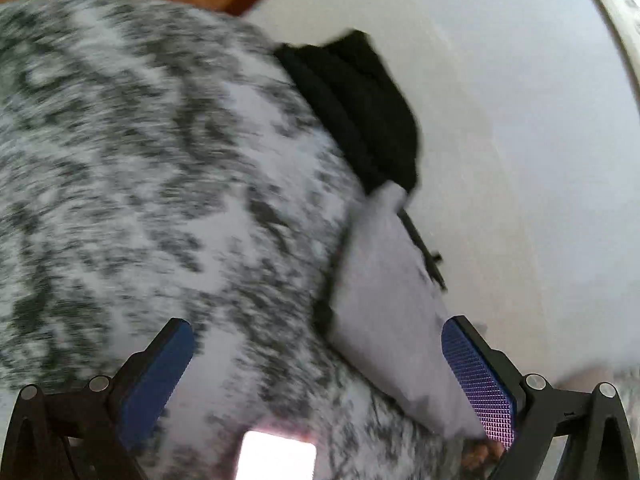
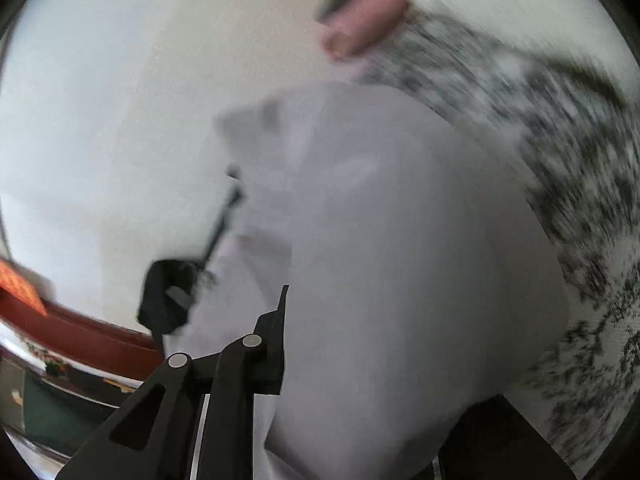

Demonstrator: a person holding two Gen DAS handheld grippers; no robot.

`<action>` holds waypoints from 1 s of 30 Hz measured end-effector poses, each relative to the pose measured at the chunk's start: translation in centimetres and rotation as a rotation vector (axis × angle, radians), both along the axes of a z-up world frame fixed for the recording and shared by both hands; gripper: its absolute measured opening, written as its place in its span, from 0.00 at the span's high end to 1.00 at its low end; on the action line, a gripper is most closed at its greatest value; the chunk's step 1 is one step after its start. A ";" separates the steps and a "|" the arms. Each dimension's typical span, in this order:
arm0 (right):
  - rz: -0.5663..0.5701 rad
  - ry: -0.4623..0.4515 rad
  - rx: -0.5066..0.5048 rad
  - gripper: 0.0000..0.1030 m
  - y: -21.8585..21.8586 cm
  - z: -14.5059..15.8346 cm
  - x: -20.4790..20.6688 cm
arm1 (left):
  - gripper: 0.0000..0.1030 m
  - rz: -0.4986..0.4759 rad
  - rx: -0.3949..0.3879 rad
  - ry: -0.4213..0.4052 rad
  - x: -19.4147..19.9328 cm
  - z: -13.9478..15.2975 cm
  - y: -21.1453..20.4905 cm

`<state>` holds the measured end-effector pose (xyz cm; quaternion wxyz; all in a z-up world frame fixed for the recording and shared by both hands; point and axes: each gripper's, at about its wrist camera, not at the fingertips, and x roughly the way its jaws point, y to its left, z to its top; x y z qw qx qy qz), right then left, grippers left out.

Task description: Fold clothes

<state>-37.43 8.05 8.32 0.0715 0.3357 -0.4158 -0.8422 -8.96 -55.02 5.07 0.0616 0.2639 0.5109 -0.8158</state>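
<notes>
Midway through a fold, by the look of it, a mottled black-and-white garment (image 1: 152, 184) lies spread across a white table (image 1: 520, 120), its plain pale-grey inner lining (image 1: 384, 320) turned outward along one edge. Seen from the left wrist, the left hand-held gripper (image 1: 316, 384) hangs just over the cloth with its blue textured pads (image 1: 480, 384) spread wide, pinching nothing. From the right wrist, the right hand-held gripper (image 2: 280, 344) shows only one black finger, the rest buried behind a billowing sheet of the lining (image 2: 400, 260); whether it grips that fabric cannot be told, though the raised cloth suggests a flap being carried over. A black ribbed band (image 1: 360, 112), likely a collar or cuff, sits bunched at the garment's far edge, with a thin dark cord (image 1: 424, 248) trailing beside the lining. The outer face looks soft and knitted, its flecked pattern smeared by motion blur; the lining appears smooth and thin. No finished crease or tidy stack is visible, so most of the folding seems left to do. A reddish wooden edge (image 2: 80, 332) borders the table.
</notes>
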 end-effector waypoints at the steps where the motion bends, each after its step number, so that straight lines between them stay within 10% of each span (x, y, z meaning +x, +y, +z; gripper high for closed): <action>1: 0.011 0.050 0.070 0.81 -1.3 1.9 0.2 | 0.01 0.009 0.020 -0.008 0.0 -0.6 -0.4; 6: 0.192 0.430 0.762 0.81 -17.8 10.7 4.0 | 0.01 0.034 -0.017 -0.040 -0.2 -0.7 0.2; 10: 0.570 0.574 1.198 0.79 -32.4 6.1 8.4 | 0.01 0.073 -0.114 -0.079 0.0 0.2 0.8; 13: 0.816 0.474 1.309 0.67 -38.3 1.0 9.7 | 0.01 0.154 -0.311 -0.132 0.5 1.6 1.7; 23: 0.866 0.150 1.049 0.29 -38.2 1.5 9.8 | 0.01 0.144 -0.476 -0.190 0.5 3.1 3.1; 26: 0.976 0.053 0.730 0.10 -35.3 3.1 14.5 | 0.01 0.136 -0.515 -0.207 0.5 3.4 3.4; 30: 1.128 0.086 0.541 0.11 -31.6 3.9 23.7 | 0.01 0.137 -0.569 -0.193 0.6 4.1 4.3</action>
